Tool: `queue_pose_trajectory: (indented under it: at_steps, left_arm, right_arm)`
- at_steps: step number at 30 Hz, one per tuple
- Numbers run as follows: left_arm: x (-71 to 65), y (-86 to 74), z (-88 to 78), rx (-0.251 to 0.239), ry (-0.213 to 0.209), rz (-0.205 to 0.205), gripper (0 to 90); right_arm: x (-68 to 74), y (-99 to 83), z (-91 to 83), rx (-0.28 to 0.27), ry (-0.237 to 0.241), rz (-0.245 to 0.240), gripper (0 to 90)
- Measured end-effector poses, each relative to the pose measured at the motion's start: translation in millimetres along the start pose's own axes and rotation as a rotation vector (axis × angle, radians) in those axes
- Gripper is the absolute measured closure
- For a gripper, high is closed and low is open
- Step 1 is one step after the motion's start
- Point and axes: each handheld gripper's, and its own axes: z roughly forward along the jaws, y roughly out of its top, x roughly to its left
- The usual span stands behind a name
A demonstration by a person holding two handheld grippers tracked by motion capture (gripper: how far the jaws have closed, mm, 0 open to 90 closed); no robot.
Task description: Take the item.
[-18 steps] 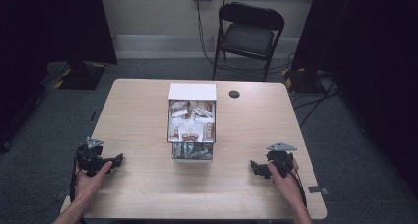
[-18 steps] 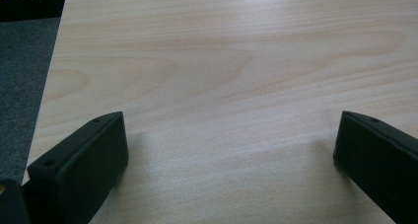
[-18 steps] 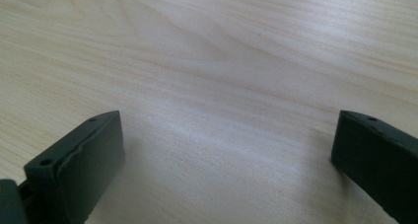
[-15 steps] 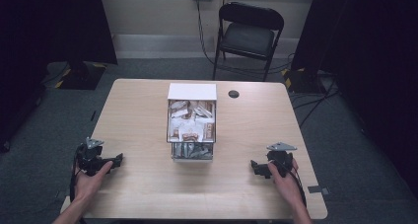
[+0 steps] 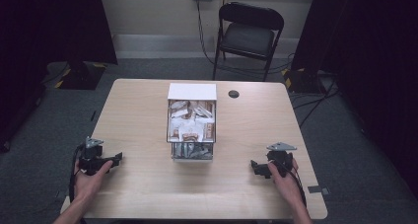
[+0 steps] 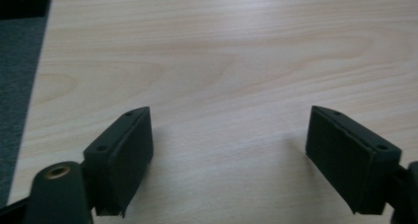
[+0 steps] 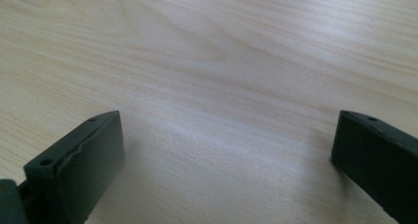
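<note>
Wooden table [image 5: 143, 105], packet-filled box [image 5: 191, 128] between both claws, left claw [image 5: 116, 160] wide, right claw [image 5: 255, 167] wide

table [image 5: 148, 115] bare left and right | box [image 5: 191, 120] blocks the middle

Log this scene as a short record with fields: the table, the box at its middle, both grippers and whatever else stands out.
surface: light wooden table
centre item: white open-topped box packed with white and brown packets, a clear tray of grey items at its near end
left gripper: jaws open, nothing between them, low over bare wood at the near left corner
right gripper: jaws open, nothing between them, at the near right edge
small item: black round disc near the far edge
background: black folding chair behind the table
</note>
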Motion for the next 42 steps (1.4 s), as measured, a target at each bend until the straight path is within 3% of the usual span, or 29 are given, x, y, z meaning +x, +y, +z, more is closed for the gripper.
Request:
queue_pose_trajectory:
  at_steps: [3,7,14,20,31,39,42]
  left_arm:
    - [-5.1,2.7,-3.7,-0.002,-0.022,0.026,20.1]
    - [-10.5,6.9,-8.0,-0.002,-0.075,0.029,21.6]
    - [-16.1,12.0,-16.7,-0.040,-0.101,0.054,27.7]
    - [-23.0,16.9,-27.4,-0.092,-0.160,0.069,31.3]
    - [-27.0,25.3,-43.7,-0.140,-0.231,0.058,36.1]
    - [-34.1,32.6,-56.7,-0.182,-0.294,0.080,39.0]
    - [-38.9,35.5,-63.2,-0.205,-0.304,0.112,39.8]
  right_arm:
    - [0.0,0.0,0.0,0.000,0.000,0.000,0.0]
    - [0.0,0.0,0.0,0.000,0.000,0.000,0.0]
    - [0.0,0.0,0.0,0.000,0.000,-0.001,0.0]
    - [-0.1,0.1,0.1,0.000,0.001,-0.001,0.0]
    - [-0.1,0.1,0.1,0.000,0.001,-0.001,0.0]
    - [-0.1,0.2,0.1,0.001,0.001,0.000,0.0]
    - [0.0,0.2,0.1,0.001,0.001,0.000,0.0]
